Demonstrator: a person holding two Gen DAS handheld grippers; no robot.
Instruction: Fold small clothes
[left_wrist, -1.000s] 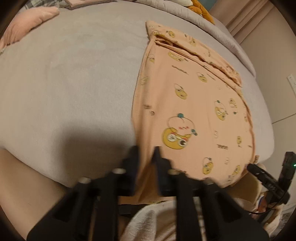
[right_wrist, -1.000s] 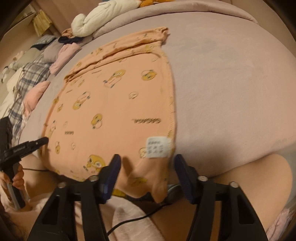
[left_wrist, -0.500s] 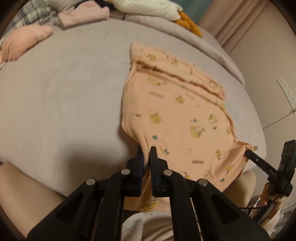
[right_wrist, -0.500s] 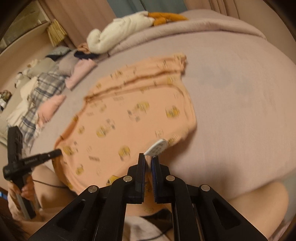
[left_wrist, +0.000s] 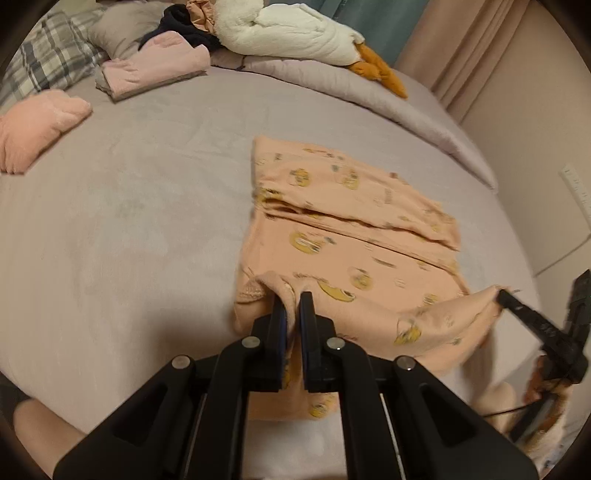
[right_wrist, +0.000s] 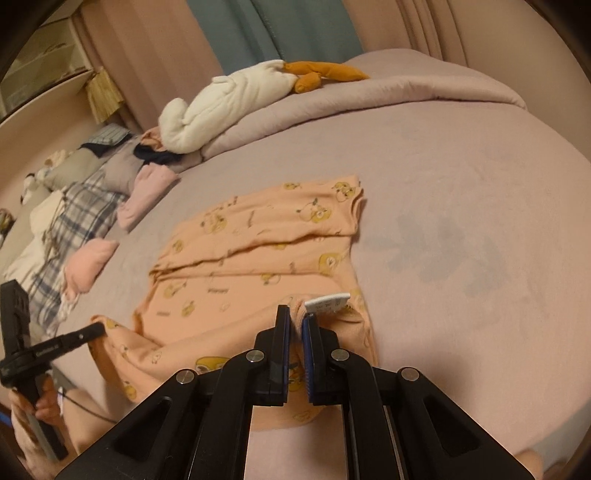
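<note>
Mauve bedding is covering the bed (left_wrist: 129, 229), with a white plush goose (left_wrist: 291, 33) and folded pink clothes (left_wrist: 155, 70) lying well apart from the work, near the pillows. Spread across the middle is the peach cartoon-print garment (left_wrist: 369, 243), its far part already lying flat with one fold line crossing it. The left gripper (left_wrist: 291, 306) is clamping a bunched near corner between its fingers (left_wrist: 277, 321), and the right gripper (right_wrist: 295, 317) is pinching the opposite near corner just beside the white care label (right_wrist: 327, 302). Both corners are being held raised off the bed, so the near hem is sagging between them, probably so that the near half can be carried over the far half evenly.
</note>
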